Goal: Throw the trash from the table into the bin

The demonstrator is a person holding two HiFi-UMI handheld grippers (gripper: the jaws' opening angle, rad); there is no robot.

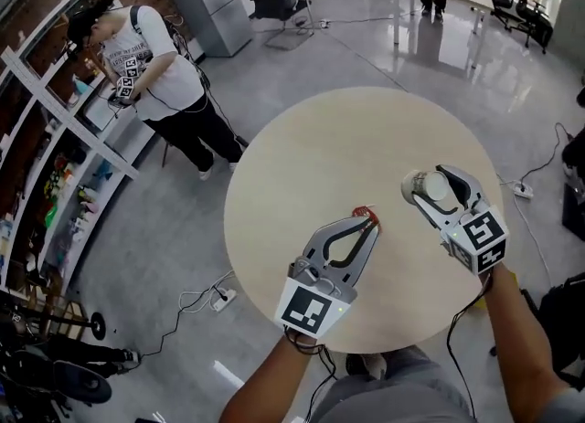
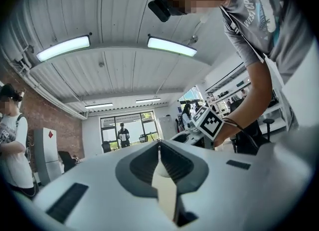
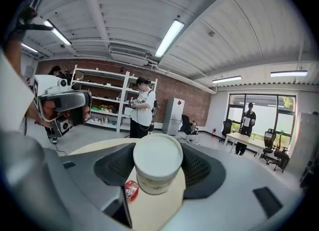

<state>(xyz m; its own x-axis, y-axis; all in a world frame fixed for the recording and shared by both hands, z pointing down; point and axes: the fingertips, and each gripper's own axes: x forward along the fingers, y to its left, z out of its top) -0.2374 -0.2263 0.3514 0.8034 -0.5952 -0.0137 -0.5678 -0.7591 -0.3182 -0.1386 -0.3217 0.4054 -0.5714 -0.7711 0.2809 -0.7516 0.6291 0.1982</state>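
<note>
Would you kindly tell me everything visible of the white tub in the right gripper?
The white tub is a short round container with a flat white top and faint print on its pale side. It stands upright over the beige table, clamped between the ribbed jaws of the right gripper; whether it rests on the table is unclear.

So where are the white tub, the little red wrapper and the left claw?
white tub (image 3: 158, 156): right gripper view, middle of its lid.
red wrapper (image 3: 131, 190): right gripper view, centre of its top face.
left claw (image 2: 159, 146): left gripper view, where its closed tips meet.
</note>
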